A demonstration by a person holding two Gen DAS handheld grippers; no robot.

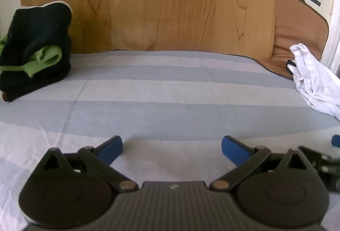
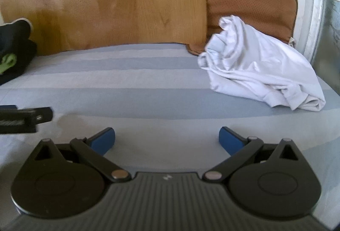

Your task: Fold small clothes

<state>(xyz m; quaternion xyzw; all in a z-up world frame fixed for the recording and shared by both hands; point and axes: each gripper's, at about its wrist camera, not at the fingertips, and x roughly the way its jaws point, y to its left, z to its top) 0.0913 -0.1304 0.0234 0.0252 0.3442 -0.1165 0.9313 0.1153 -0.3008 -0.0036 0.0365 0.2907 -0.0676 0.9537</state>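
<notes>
Fingers spread wide on left gripper [image 1: 172,149] and right gripper [image 2: 166,139]; white garment [image 2: 261,67] shows no readable label.

White garment [image 2: 261,67] (blue-striped sheet [image 2: 127,86])

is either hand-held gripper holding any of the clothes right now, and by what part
Nothing is held. The left hand-held gripper and right hand-held gripper are both open over the striped sheet, apart from the white garment.

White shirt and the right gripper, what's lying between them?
Only bare striped sheet between the white shirt and the right gripper, per the right wrist view.
</notes>
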